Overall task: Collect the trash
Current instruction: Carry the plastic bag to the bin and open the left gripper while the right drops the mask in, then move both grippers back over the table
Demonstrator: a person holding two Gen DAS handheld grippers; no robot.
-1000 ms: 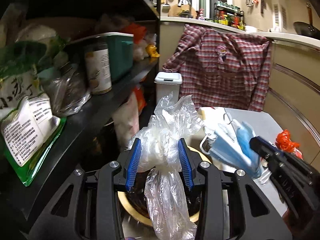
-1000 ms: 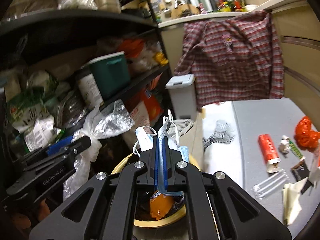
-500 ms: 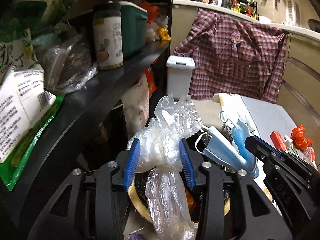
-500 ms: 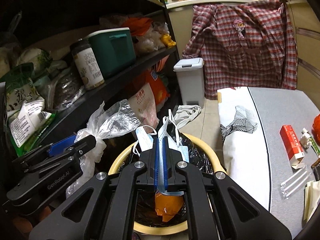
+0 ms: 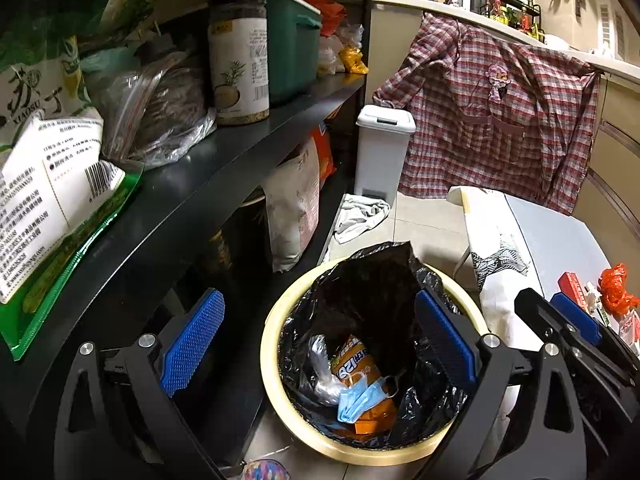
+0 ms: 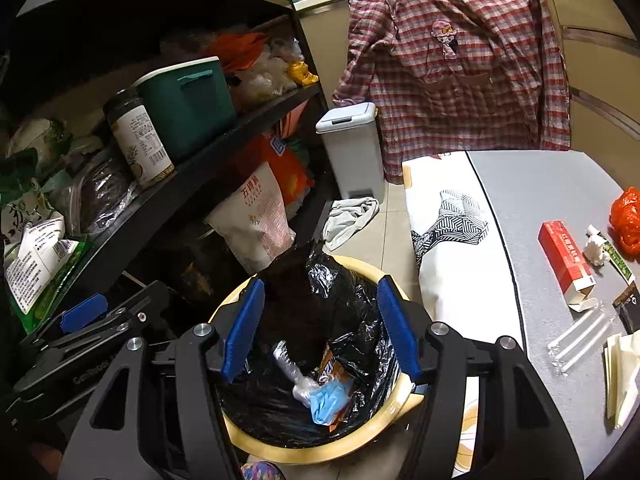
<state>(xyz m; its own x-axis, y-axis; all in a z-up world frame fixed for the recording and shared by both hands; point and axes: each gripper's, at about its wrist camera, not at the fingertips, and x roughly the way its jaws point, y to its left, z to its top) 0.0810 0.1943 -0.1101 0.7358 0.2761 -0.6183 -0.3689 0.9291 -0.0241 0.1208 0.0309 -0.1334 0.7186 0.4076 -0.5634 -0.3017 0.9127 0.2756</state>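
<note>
A round cream bin (image 5: 276, 364) (image 6: 404, 404) lined with a black bag stands on the floor. Inside lie a clear plastic bag (image 5: 322, 376) (image 6: 294, 376), a blue face mask (image 5: 362, 398) (image 6: 330, 398) and an orange wrapper (image 5: 354, 360). My left gripper (image 5: 318, 340) is open and empty above the bin. My right gripper (image 6: 320, 328) is open and empty above it too. On the grey table (image 6: 532, 200) lie a red box (image 6: 564, 258), an orange bag (image 6: 626, 216), clear tubes (image 6: 580, 340) and white paper (image 6: 622, 372).
A black shelf rack (image 5: 224, 168) full of food packets, a jar (image 5: 239, 60) and a green box (image 6: 188, 100) stands at the left. A small white pedal bin (image 6: 354, 152), a rag (image 6: 348, 216) on the floor and a hanging plaid shirt (image 6: 452, 72) are behind.
Both grippers opened. The clear plastic bag dropped from the left one and the blue mask from the right one into the bin.
</note>
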